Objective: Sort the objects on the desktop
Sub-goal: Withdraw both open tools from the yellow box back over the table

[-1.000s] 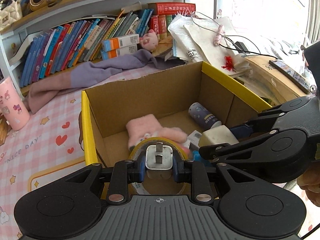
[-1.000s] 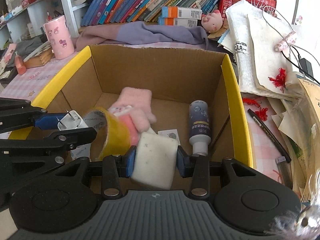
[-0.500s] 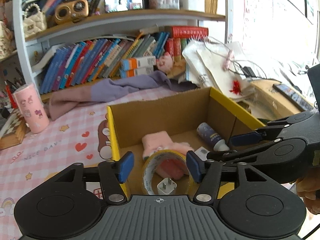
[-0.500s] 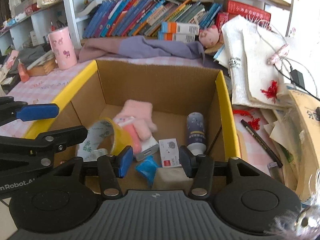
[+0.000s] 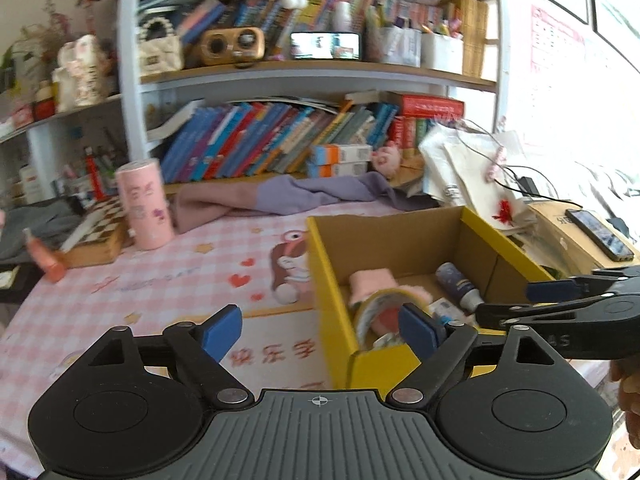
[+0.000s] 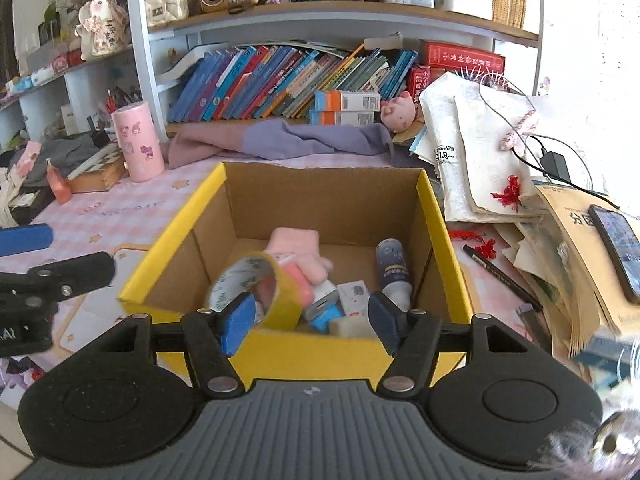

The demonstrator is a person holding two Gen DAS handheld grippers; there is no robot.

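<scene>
A yellow-rimmed cardboard box (image 6: 438, 216) stands on the pink desk mat; it also shows in the left wrist view (image 5: 320, 264). Inside lie a roll of yellow tape (image 6: 276, 292), a pink fuzzy glove (image 6: 296, 246), a dark spray bottle (image 6: 394, 268), a white sponge (image 6: 352, 327), a small card and a blue item. My right gripper (image 6: 314, 318) is open and empty, above the box's near wall. My left gripper (image 5: 320, 330) is open and empty, over the box's left front corner.
A pink tumbler (image 6: 138, 142) and a chessboard box (image 6: 98, 164) stand at the left. A purple cloth (image 6: 280, 140) lies behind the box under the bookshelf. Papers, a pen (image 6: 502, 278) and a phone (image 6: 618, 242) crowd the right side.
Both grippers opened and dropped their loads into the box: the left a white plug, the right the white sponge. Both then pulled back and rose away from the box.
</scene>
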